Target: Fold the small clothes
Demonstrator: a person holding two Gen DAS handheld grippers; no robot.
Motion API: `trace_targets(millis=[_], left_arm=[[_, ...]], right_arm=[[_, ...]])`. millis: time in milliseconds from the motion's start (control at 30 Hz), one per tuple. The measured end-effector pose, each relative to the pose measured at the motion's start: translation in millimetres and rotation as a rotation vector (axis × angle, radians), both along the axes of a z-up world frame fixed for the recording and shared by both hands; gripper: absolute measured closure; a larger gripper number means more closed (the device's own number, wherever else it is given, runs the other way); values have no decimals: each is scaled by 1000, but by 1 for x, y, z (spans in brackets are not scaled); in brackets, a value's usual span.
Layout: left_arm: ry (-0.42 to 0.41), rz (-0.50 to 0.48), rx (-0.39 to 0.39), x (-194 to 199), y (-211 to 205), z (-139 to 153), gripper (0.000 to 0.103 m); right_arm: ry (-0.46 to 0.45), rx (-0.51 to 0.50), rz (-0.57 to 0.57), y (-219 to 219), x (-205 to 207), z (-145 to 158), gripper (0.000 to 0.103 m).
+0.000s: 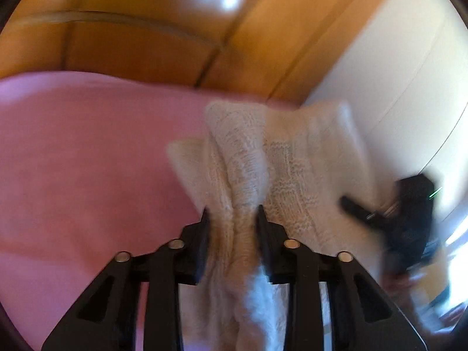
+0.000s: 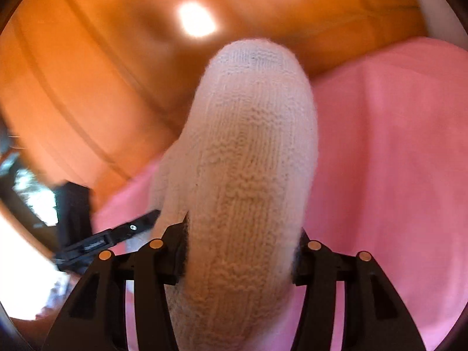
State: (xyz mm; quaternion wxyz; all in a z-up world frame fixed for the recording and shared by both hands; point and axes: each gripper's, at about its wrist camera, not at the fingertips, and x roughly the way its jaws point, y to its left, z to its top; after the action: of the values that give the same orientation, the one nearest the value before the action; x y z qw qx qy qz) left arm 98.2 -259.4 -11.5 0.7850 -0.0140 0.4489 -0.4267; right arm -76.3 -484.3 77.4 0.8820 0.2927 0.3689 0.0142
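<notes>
The right claw (image 2: 242,231) gripped a cream knitted sock (image 2: 248,152) between its black fingers (image 2: 175,251), the toe pointing away. Beneath lay a pink cloth (image 2: 380,161); the left claw (image 2: 117,237) showed blurred at lower left.

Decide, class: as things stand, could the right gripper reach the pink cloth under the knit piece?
Probably not right away. The right gripper is shut on the white knit piece, which fills its jaws and hangs in front of them. The pink cloth lies open alongside, so the path seems clear once it lets go.

Home room, likely a bedroom: pink sheet (image 1: 73,161) spread on a surface, glossy wooden floor (image 2: 87,73), white cupboard (image 1: 395,73) at right.
</notes>
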Motion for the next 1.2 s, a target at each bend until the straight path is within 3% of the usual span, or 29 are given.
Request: trace_targets(millis=[33,67,133,233,300,433,533,600,667,733,800,867,967,1033,1200], left_arm=[[-45,-5,131,-6,-25,-17,75],[-110,-8,179,-15,-38,-25,71],[-207,10,233,-28,-50,-24,71],[-274,44,291,-38,-56,-10,71],[-292,69,282,-41,-49,2,71],[-297,144,215,-49,-32,23,71],[-271,153,247,-47,-32,10,71],[-264,157,285,-48,-33,0,71],[-272,170,290,-44,-36,-6,67],[-266,195,284,-41,-34,-6,61],[-244,214,259,-47,-22,-1,61],[-243,244,240,-52,-8,7,53],[-249,285,216,-53,2,17,48],[-258,308,209,-58,11,25,41],[-302,351,197,-75,30,42,31]], right_arm=[[79,-33,-31,-6,-2,-20,46],[107,-29,-43,-10,-6,-36,44],[63,30,-72,-17,-16,-43,34],[55,-52,-95,-9,-21,-28,25],[52,-144,-107,0,-25,-13,26],[-2,-339,-141,31,-39,21,47],[-22,-416,-133,58,-48,25,59],[37,-443,-105,75,-44,15,64],[93,-480,-106,80,-36,-4,63],[90,-534,-129,89,-38,-11,63],[91,-548,-153,96,-41,-8,62],[91,-544,-166,97,-42,-2,61],[95,-519,-183,95,-43,1,52],[97,-505,-194,90,-41,6,37],[115,-530,-251,101,-44,14,15]])
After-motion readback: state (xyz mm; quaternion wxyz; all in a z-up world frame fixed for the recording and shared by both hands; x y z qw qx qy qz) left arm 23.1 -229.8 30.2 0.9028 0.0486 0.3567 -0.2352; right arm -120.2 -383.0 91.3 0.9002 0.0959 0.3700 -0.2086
